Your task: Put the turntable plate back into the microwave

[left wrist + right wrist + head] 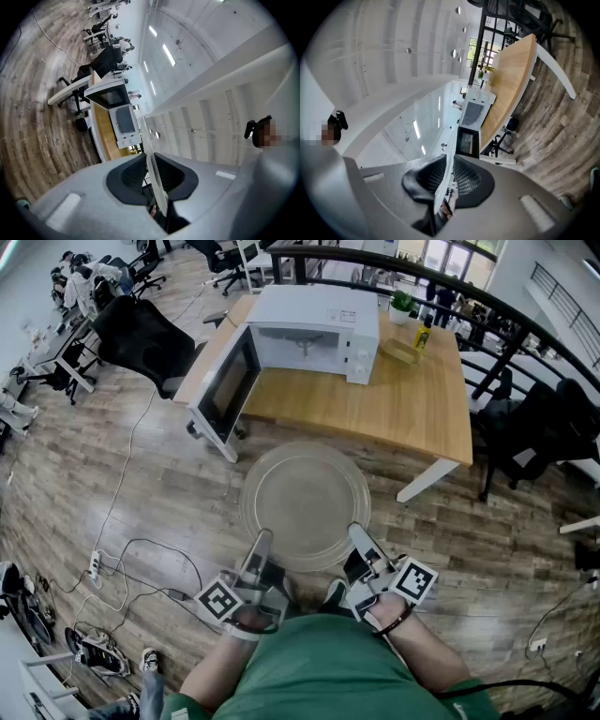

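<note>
The glass plate (305, 502) is hanging level in the air in front of the microwave (314, 329), lower than it and just short of its open door (225, 390). The left gripper (260, 549) and the right gripper (362, 542) are both pinching the rim on the side farthest from the microwave. Each claw is drawn narrow, with the thin glass edge clamped between its ribbed pads.

The plate is looking stiff, fairly heavy, smooth and breakable. With both holds sitting on the same side, its weight is probably levering away from the claws, so it may be prone to drooping or sliding out. Holds set wider apart along the rim would likely be steadier.

The inside of the microwave is showing only as a pale, shallow opening, so whatever the plate sits on in there is not making itself out. The clear glass is blending into the floor (141, 502) boards, leaving the rim nearest the microwave faint. In both gripper views the plate is appearing only edge-on, as a sliver.
</note>
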Tool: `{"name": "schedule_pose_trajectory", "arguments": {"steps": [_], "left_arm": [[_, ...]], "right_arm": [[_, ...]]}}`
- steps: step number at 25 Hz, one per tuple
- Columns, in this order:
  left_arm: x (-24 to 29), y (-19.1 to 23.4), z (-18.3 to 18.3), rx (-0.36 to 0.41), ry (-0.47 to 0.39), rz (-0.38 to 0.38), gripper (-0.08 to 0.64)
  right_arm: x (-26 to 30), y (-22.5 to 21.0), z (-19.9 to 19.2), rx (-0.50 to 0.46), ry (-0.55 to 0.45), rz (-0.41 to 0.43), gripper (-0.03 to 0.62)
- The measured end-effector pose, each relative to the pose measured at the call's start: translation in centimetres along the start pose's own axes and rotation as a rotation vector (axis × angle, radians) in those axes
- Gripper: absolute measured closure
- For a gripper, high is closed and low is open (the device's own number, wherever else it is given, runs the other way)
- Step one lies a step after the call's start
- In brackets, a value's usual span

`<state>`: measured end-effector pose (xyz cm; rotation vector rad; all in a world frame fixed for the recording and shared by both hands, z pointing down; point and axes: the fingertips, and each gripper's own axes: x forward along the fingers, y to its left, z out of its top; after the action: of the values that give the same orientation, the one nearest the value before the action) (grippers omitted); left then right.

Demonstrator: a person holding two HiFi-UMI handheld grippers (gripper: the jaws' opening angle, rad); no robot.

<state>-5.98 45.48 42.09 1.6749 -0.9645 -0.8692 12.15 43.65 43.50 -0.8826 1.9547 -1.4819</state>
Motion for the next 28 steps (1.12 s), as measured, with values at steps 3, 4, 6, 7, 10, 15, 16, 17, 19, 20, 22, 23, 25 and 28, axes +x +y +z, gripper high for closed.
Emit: {"name": "schedule_pose_trajectory", "arguments": {"steps": [3,4,6,7,10,15,16,17,19,20,22,23,25,28], "left_arm": [[-0.4,0.1,0.9,-0.001,0.007,0.002,0.502],[-0.5,0.1,1.2,-0.004,0.009,0.002,0.502],[-0.8,0.2,1.8,-0.011,0.016,-0.001,0.502],[-0.8,0.2,2.1,-0.011,0.02,-0.004,0.502],[-0.7,0.3,3.0,-0.013,0.029,-0.012,0.502],[-0.3,0.4,4.4,-0.025,0.049,-0.03,0.502],[-0.3,0.5,4.7,-0.028,0.054,-0.03,0.5],[-0.3,0.6,5.1,-0.028,0.058,-0.031,0.5],[-0.4,0.7,6.1,-0.028,0.067,-0.038,0.5],[-0.4,0.8,6.6,-0.026,0.071,-0.043,0.5],[-0.2,0.9,7.8,-0.024,0.081,-0.056,0.5],[-0.2,0.9,8.4,-0.024,0.086,-0.062,0.501],[-0.3,1.0,9.4,-0.023,0.097,-0.078,0.501],[-0.5,1.2,10.9,-0.016,0.116,-0.102,0.502]], "right_arm": [[0.6,0.7,-0.6,-0.003,-0.008,0.004,0.541],[0.8,0.9,-0.8,-0.005,-0.011,0.004,0.541],[1.2,1.2,-1.3,-0.011,-0.017,0.001,0.541],[1.3,1.3,-1.5,-0.016,-0.02,-0.001,0.541],[2.0,1.4,-1.8,-0.021,-0.033,-0.008,0.541],[3.2,2.0,-2.1,-0.019,-0.056,-0.004,0.541],[3.5,2.1,-2.3,-0.018,-0.062,-0.004,0.54],[3.8,2.1,-2.5,-0.017,-0.066,-0.003,0.54],[4.5,2.3,-3.0,-0.016,-0.075,-0.004,0.54],[4.9,2.4,-3.3,-0.017,-0.081,-0.003,0.54],[5.9,2.8,-3.6,-0.022,-0.091,0.001,0.54],[6.3,3.0,-3.9,-0.024,-0.096,0.002,0.54],[7.0,3.2,-4.5,-0.025,-0.106,0.001,0.541],[8.0,3.5,-5.4,-0.037,-0.121,0.001,0.541]]}}
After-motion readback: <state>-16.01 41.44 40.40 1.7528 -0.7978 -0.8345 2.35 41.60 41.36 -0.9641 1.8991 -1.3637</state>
